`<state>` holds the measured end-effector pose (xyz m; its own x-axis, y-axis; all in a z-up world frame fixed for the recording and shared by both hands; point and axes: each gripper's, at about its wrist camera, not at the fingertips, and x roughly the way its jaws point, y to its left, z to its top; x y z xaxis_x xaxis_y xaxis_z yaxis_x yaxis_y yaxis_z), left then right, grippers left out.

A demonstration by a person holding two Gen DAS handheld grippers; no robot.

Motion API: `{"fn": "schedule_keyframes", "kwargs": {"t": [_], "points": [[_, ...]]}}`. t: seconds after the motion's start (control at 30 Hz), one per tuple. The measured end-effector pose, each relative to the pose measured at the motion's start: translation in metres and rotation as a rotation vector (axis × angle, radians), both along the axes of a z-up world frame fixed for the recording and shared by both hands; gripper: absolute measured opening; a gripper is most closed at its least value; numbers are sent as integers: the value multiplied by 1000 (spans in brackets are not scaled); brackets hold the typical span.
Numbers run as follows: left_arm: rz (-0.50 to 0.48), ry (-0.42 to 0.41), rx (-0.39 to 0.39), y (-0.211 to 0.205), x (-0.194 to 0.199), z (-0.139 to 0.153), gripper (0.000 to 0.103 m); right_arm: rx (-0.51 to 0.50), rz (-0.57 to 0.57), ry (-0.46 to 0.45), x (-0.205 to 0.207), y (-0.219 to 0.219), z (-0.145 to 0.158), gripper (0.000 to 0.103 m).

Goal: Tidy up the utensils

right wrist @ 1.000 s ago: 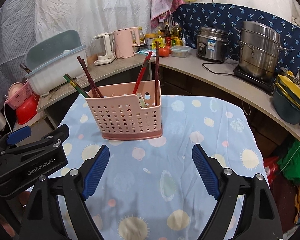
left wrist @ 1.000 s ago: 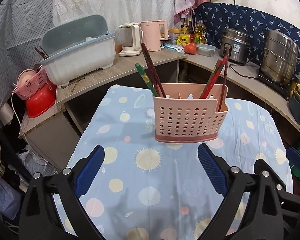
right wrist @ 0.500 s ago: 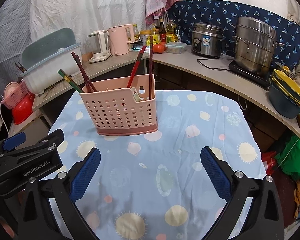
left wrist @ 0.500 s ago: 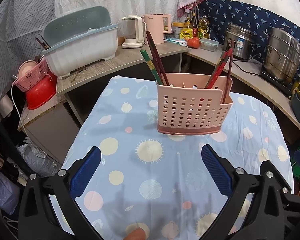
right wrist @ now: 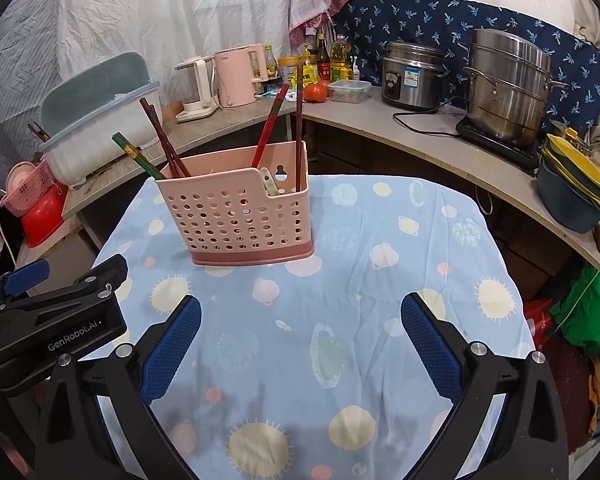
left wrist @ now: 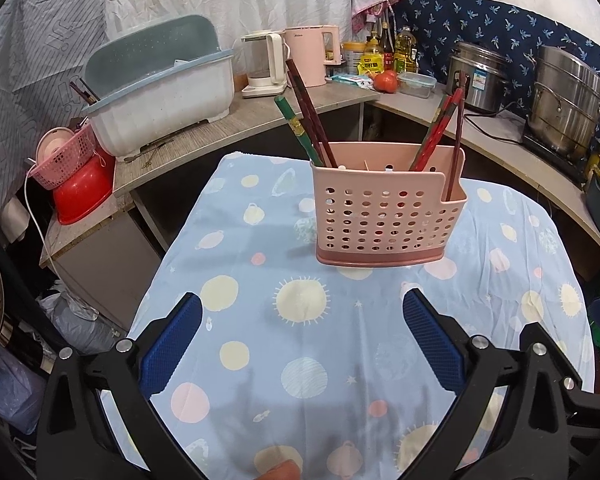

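I see my left gripper point(left wrist: 302, 332) and right gripper point(right wrist: 300, 330) both spread wide, holding nothing, above the blue tablecloth point(left wrist: 256, 264). The pink perforated utensil caddy point(left wrist: 384, 216) stands upright ahead on the cloth, chopsticks point(left wrist: 306, 114) leaning inside it.

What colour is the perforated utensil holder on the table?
Pale pink with a darker pink base; the utensil holder shows best in the left wrist view.

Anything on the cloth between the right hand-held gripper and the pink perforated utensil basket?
Nothing: in the right wrist view, only bare blue patterned tablecloth lies between the right hand-held gripper and the pink perforated plastic utensil basket.
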<state>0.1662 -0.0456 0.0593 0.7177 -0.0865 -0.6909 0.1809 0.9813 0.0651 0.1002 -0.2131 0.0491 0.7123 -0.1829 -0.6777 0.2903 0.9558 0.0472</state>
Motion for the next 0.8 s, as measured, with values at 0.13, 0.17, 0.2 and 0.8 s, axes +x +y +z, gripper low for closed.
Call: {"fn": "schedule_keyframes", "kwargs": {"t": [0.13,0.17,0.2,0.8], "points": [[3,0,-6,0,0,0,96,-2,-1,3,-1,0,-1,97],[2,-1,-7,0,0,0,96,-2,-1,4,-1,1,-1,97],[1,-1,-5,0,0,0,96,-1,-1,5,-1,0,-1,97],[26,18,3,6,1,-8,96,-4,12,26,1,2,-8,97]]}}
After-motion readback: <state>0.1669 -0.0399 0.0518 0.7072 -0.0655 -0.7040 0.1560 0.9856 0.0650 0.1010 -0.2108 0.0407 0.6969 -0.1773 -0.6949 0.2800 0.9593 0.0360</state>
